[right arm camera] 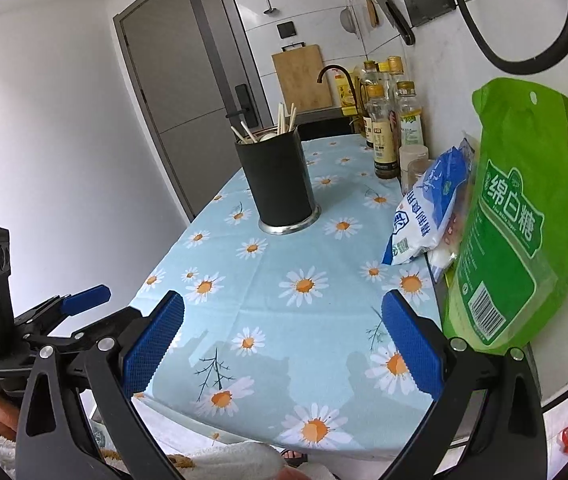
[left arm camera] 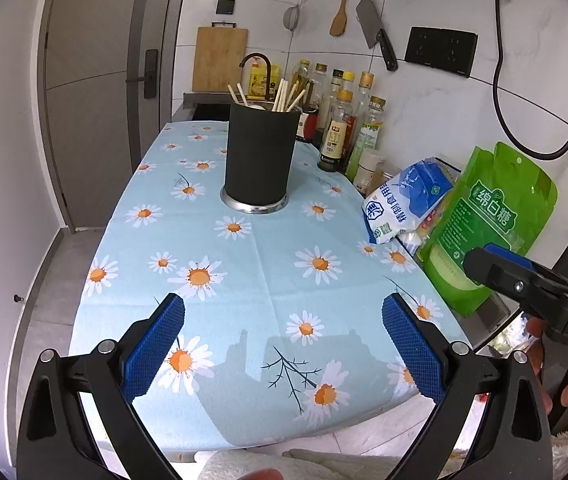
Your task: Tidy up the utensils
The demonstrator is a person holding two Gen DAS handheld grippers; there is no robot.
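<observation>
Black and cylindrical, the utensil holder (left arm camera: 259, 156) is standing upright on its metal base toward the far middle of the bench (left arm camera: 244, 280), which is wearing a pale blue daisy-print cloth. Chopsticks (left arm camera: 284, 96) and what appears to be a white spoon are already sitting in the holder, their ends showing above the rim. No loose utensil is showing anywhere on the cloth in either view, so the sorting is judged to be finished or very nearly so; whether anything is remaining outside the frames cannot be told. The left tool (left arm camera: 283, 344) is hovering over the near edge of the bench with its blue pads spread wide apart, gripping nothing and touching nothing. The right tool (right arm camera: 283, 346) is hovering likewise, just to the right of the left one, pads wide apart and carrying nothing. Both tools are sitting well apart from the holder. Along the right side, a green sugar bag (right arm camera: 524, 216), a blue-and-white salt bag (right arm camera: 424, 216) and a row of condiment bottles (left arm camera: 348, 128) are lining the wall.
</observation>
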